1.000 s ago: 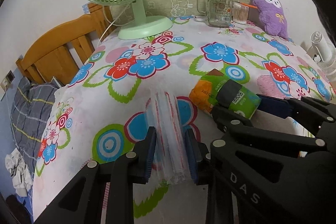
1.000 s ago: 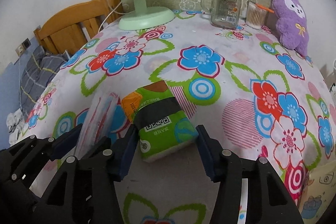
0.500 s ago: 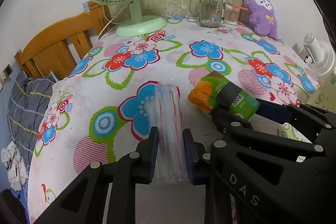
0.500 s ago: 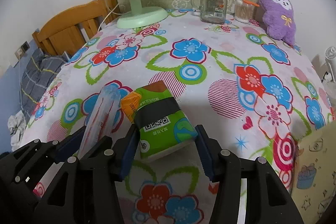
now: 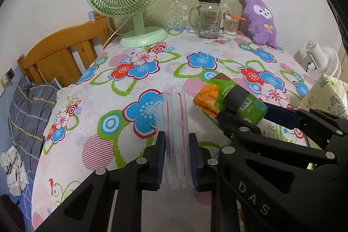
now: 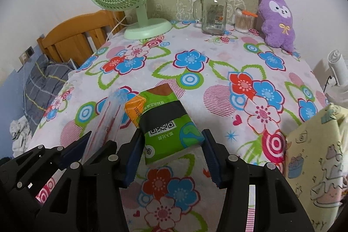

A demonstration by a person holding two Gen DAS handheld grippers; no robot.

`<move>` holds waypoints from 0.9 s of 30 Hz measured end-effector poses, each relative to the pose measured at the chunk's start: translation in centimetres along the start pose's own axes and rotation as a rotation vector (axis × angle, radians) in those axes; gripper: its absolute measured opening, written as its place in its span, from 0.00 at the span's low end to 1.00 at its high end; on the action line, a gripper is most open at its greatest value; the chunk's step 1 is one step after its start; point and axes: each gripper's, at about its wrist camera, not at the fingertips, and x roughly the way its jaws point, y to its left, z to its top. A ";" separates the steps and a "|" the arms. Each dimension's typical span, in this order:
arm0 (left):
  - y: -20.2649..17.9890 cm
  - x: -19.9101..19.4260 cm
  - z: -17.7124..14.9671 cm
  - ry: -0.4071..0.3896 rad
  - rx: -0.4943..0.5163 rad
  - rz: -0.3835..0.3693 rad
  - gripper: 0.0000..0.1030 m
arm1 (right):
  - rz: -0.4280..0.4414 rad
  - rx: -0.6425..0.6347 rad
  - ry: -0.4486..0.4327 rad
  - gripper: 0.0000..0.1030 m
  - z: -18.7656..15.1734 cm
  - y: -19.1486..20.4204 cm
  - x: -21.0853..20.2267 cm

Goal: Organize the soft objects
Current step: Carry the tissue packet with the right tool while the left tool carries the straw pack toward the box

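Above the worktop (image 6: 217,58), left hand-held gripper (image 5: 177,158) clamps a clear packet (image 5: 175,123); right hand-held gripper (image 6: 173,154) grips a tissue pack (image 6: 165,121).

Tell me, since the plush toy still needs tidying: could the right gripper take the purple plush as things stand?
Probably not: the right gripper is shut on the green tissue pack, and the purple plush sits far back by the wall.

Both tools lifted off tablecloth (image 5: 134,53), clear pack (image 5: 175,123), tissue pack (image 6: 167,121) raised

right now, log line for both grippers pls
left gripper: shut on clear pack | right gripper: shut on green tissue pack | both above table
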 end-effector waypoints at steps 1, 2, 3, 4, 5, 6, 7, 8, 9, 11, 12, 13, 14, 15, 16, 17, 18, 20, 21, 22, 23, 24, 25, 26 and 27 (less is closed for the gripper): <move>-0.1 -0.2 0.0 -0.003 0.000 0.000 0.18 | 0.000 0.000 -0.004 0.55 0.0 0.0 -0.3; -0.2 -0.5 0.0 -0.007 0.001 0.000 0.18 | 0.000 -0.001 -0.008 0.55 -0.1 0.0 -0.6; -0.3 -0.9 -0.1 -0.012 0.003 0.000 0.18 | -0.001 -0.002 -0.014 0.55 -0.1 -0.1 -1.0; -0.3 -1.1 -0.1 -0.016 0.003 -0.002 0.18 | -0.001 -0.002 -0.018 0.55 -0.2 -0.1 -1.3; -0.4 -1.4 -0.1 -0.019 0.004 -0.003 0.18 | 0.000 -0.002 -0.022 0.55 -0.3 -0.2 -1.7; -0.5 -1.8 -0.1 -0.024 0.004 -0.006 0.18 | 0.000 -0.001 -0.025 0.55 -0.3 -0.2 -1.9; -0.6 -2.0 -0.2 -0.027 0.005 -0.007 0.18 | 0.001 0.000 -0.031 0.55 -0.4 -0.2 -2.3; -0.7 -2.4 -0.2 -0.031 0.006 -0.009 0.18 | 0.002 -0.001 -0.034 0.55 -0.4 -0.2 -2.6; -0.8 -2.7 -0.2 -0.035 0.006 -0.010 0.18 | 0.002 -0.001 -0.036 0.55 -0.4 -0.2 -2.8; -0.9 -3.2 -0.2 -0.041 0.003 -0.009 0.18 | -0.002 -0.001 -0.042 0.55 -0.4 -0.2 -3.5; -1.0 -3.5 -0.2 -0.046 0.002 -0.008 0.18 | -0.001 -0.004 -0.047 0.55 -0.4 -0.2 -3.8; -1.1 -4.0 -0.2 -0.053 0.001 -0.008 0.18 | -0.001 -0.006 -0.053 0.55 -0.4 -0.3 -4.2; -1.2 -4.4 -0.2 -0.060 0.001 -0.009 0.18 | -0.001 -0.007 -0.058 0.55 -0.3 -0.3 -4.5; -1.3 -4.9 -0.1 -0.069 0.000 -0.011 0.18 | 0.001 -0.009 -0.067 0.55 -0.3 -0.3 -5.0; -1.4 -5.3 -0.1 -0.076 0.001 -0.013 0.18 | 0.002 -0.009 -0.076 0.55 -0.3 -0.3 -5.6; -1.5 -5.7 0.0 -0.083 0.002 -0.013 0.18 | 0.004 -0.009 -0.083 0.55 -0.3 -0.3 -6.0; -1.6 -6.1 0.0 -0.091 0.005 -0.011 0.18 | 0.008 -0.008 -0.091 0.55 -0.3 -0.4 -6.5; -1.8 -6.9 0.2 -0.104 0.011 -0.009 0.18 | 0.008 -0.008 -0.106 0.55 -0.2 -0.5 -7.3; -2.0 -7.4 0.2 -0.113 0.013 -0.006 0.18 | 0.009 -0.010 -0.114 0.55 -0.2 -0.5 -7.8; -2.1 -7.8 0.3 -0.121 0.014 -0.004 0.18 | 0.011 -0.012 -0.124 0.55 -0.2 -0.5 -8.3; -2.2 -8.2 0.4 -0.128 0.015 -0.002 0.18 | 0.012 -0.014 -0.131 0.55 -0.2 -0.5 -8.7; -2.2 -8.5 0.4 -0.134 0.015 0.000 0.18 | 0.012 -0.015 -0.138 0.55 -0.1 -0.5 -9.2; -2.3 -9.0 0.4 -0.142 0.015 0.001 0.18 | 0.013 -0.018 -0.147 0.55 -0.1 -0.6 -9.7; -2.4 -9.3 0.5 -0.148 0.015 0.002 0.18 | 0.014 -0.020 -0.152 0.55 -0.1 -0.6 -10.1; -2.5 -9.7 0.5 -0.154 0.015 0.002 0.18 | 0.014 -0.021 -0.159 0.55 -0.1 -0.6 -10.6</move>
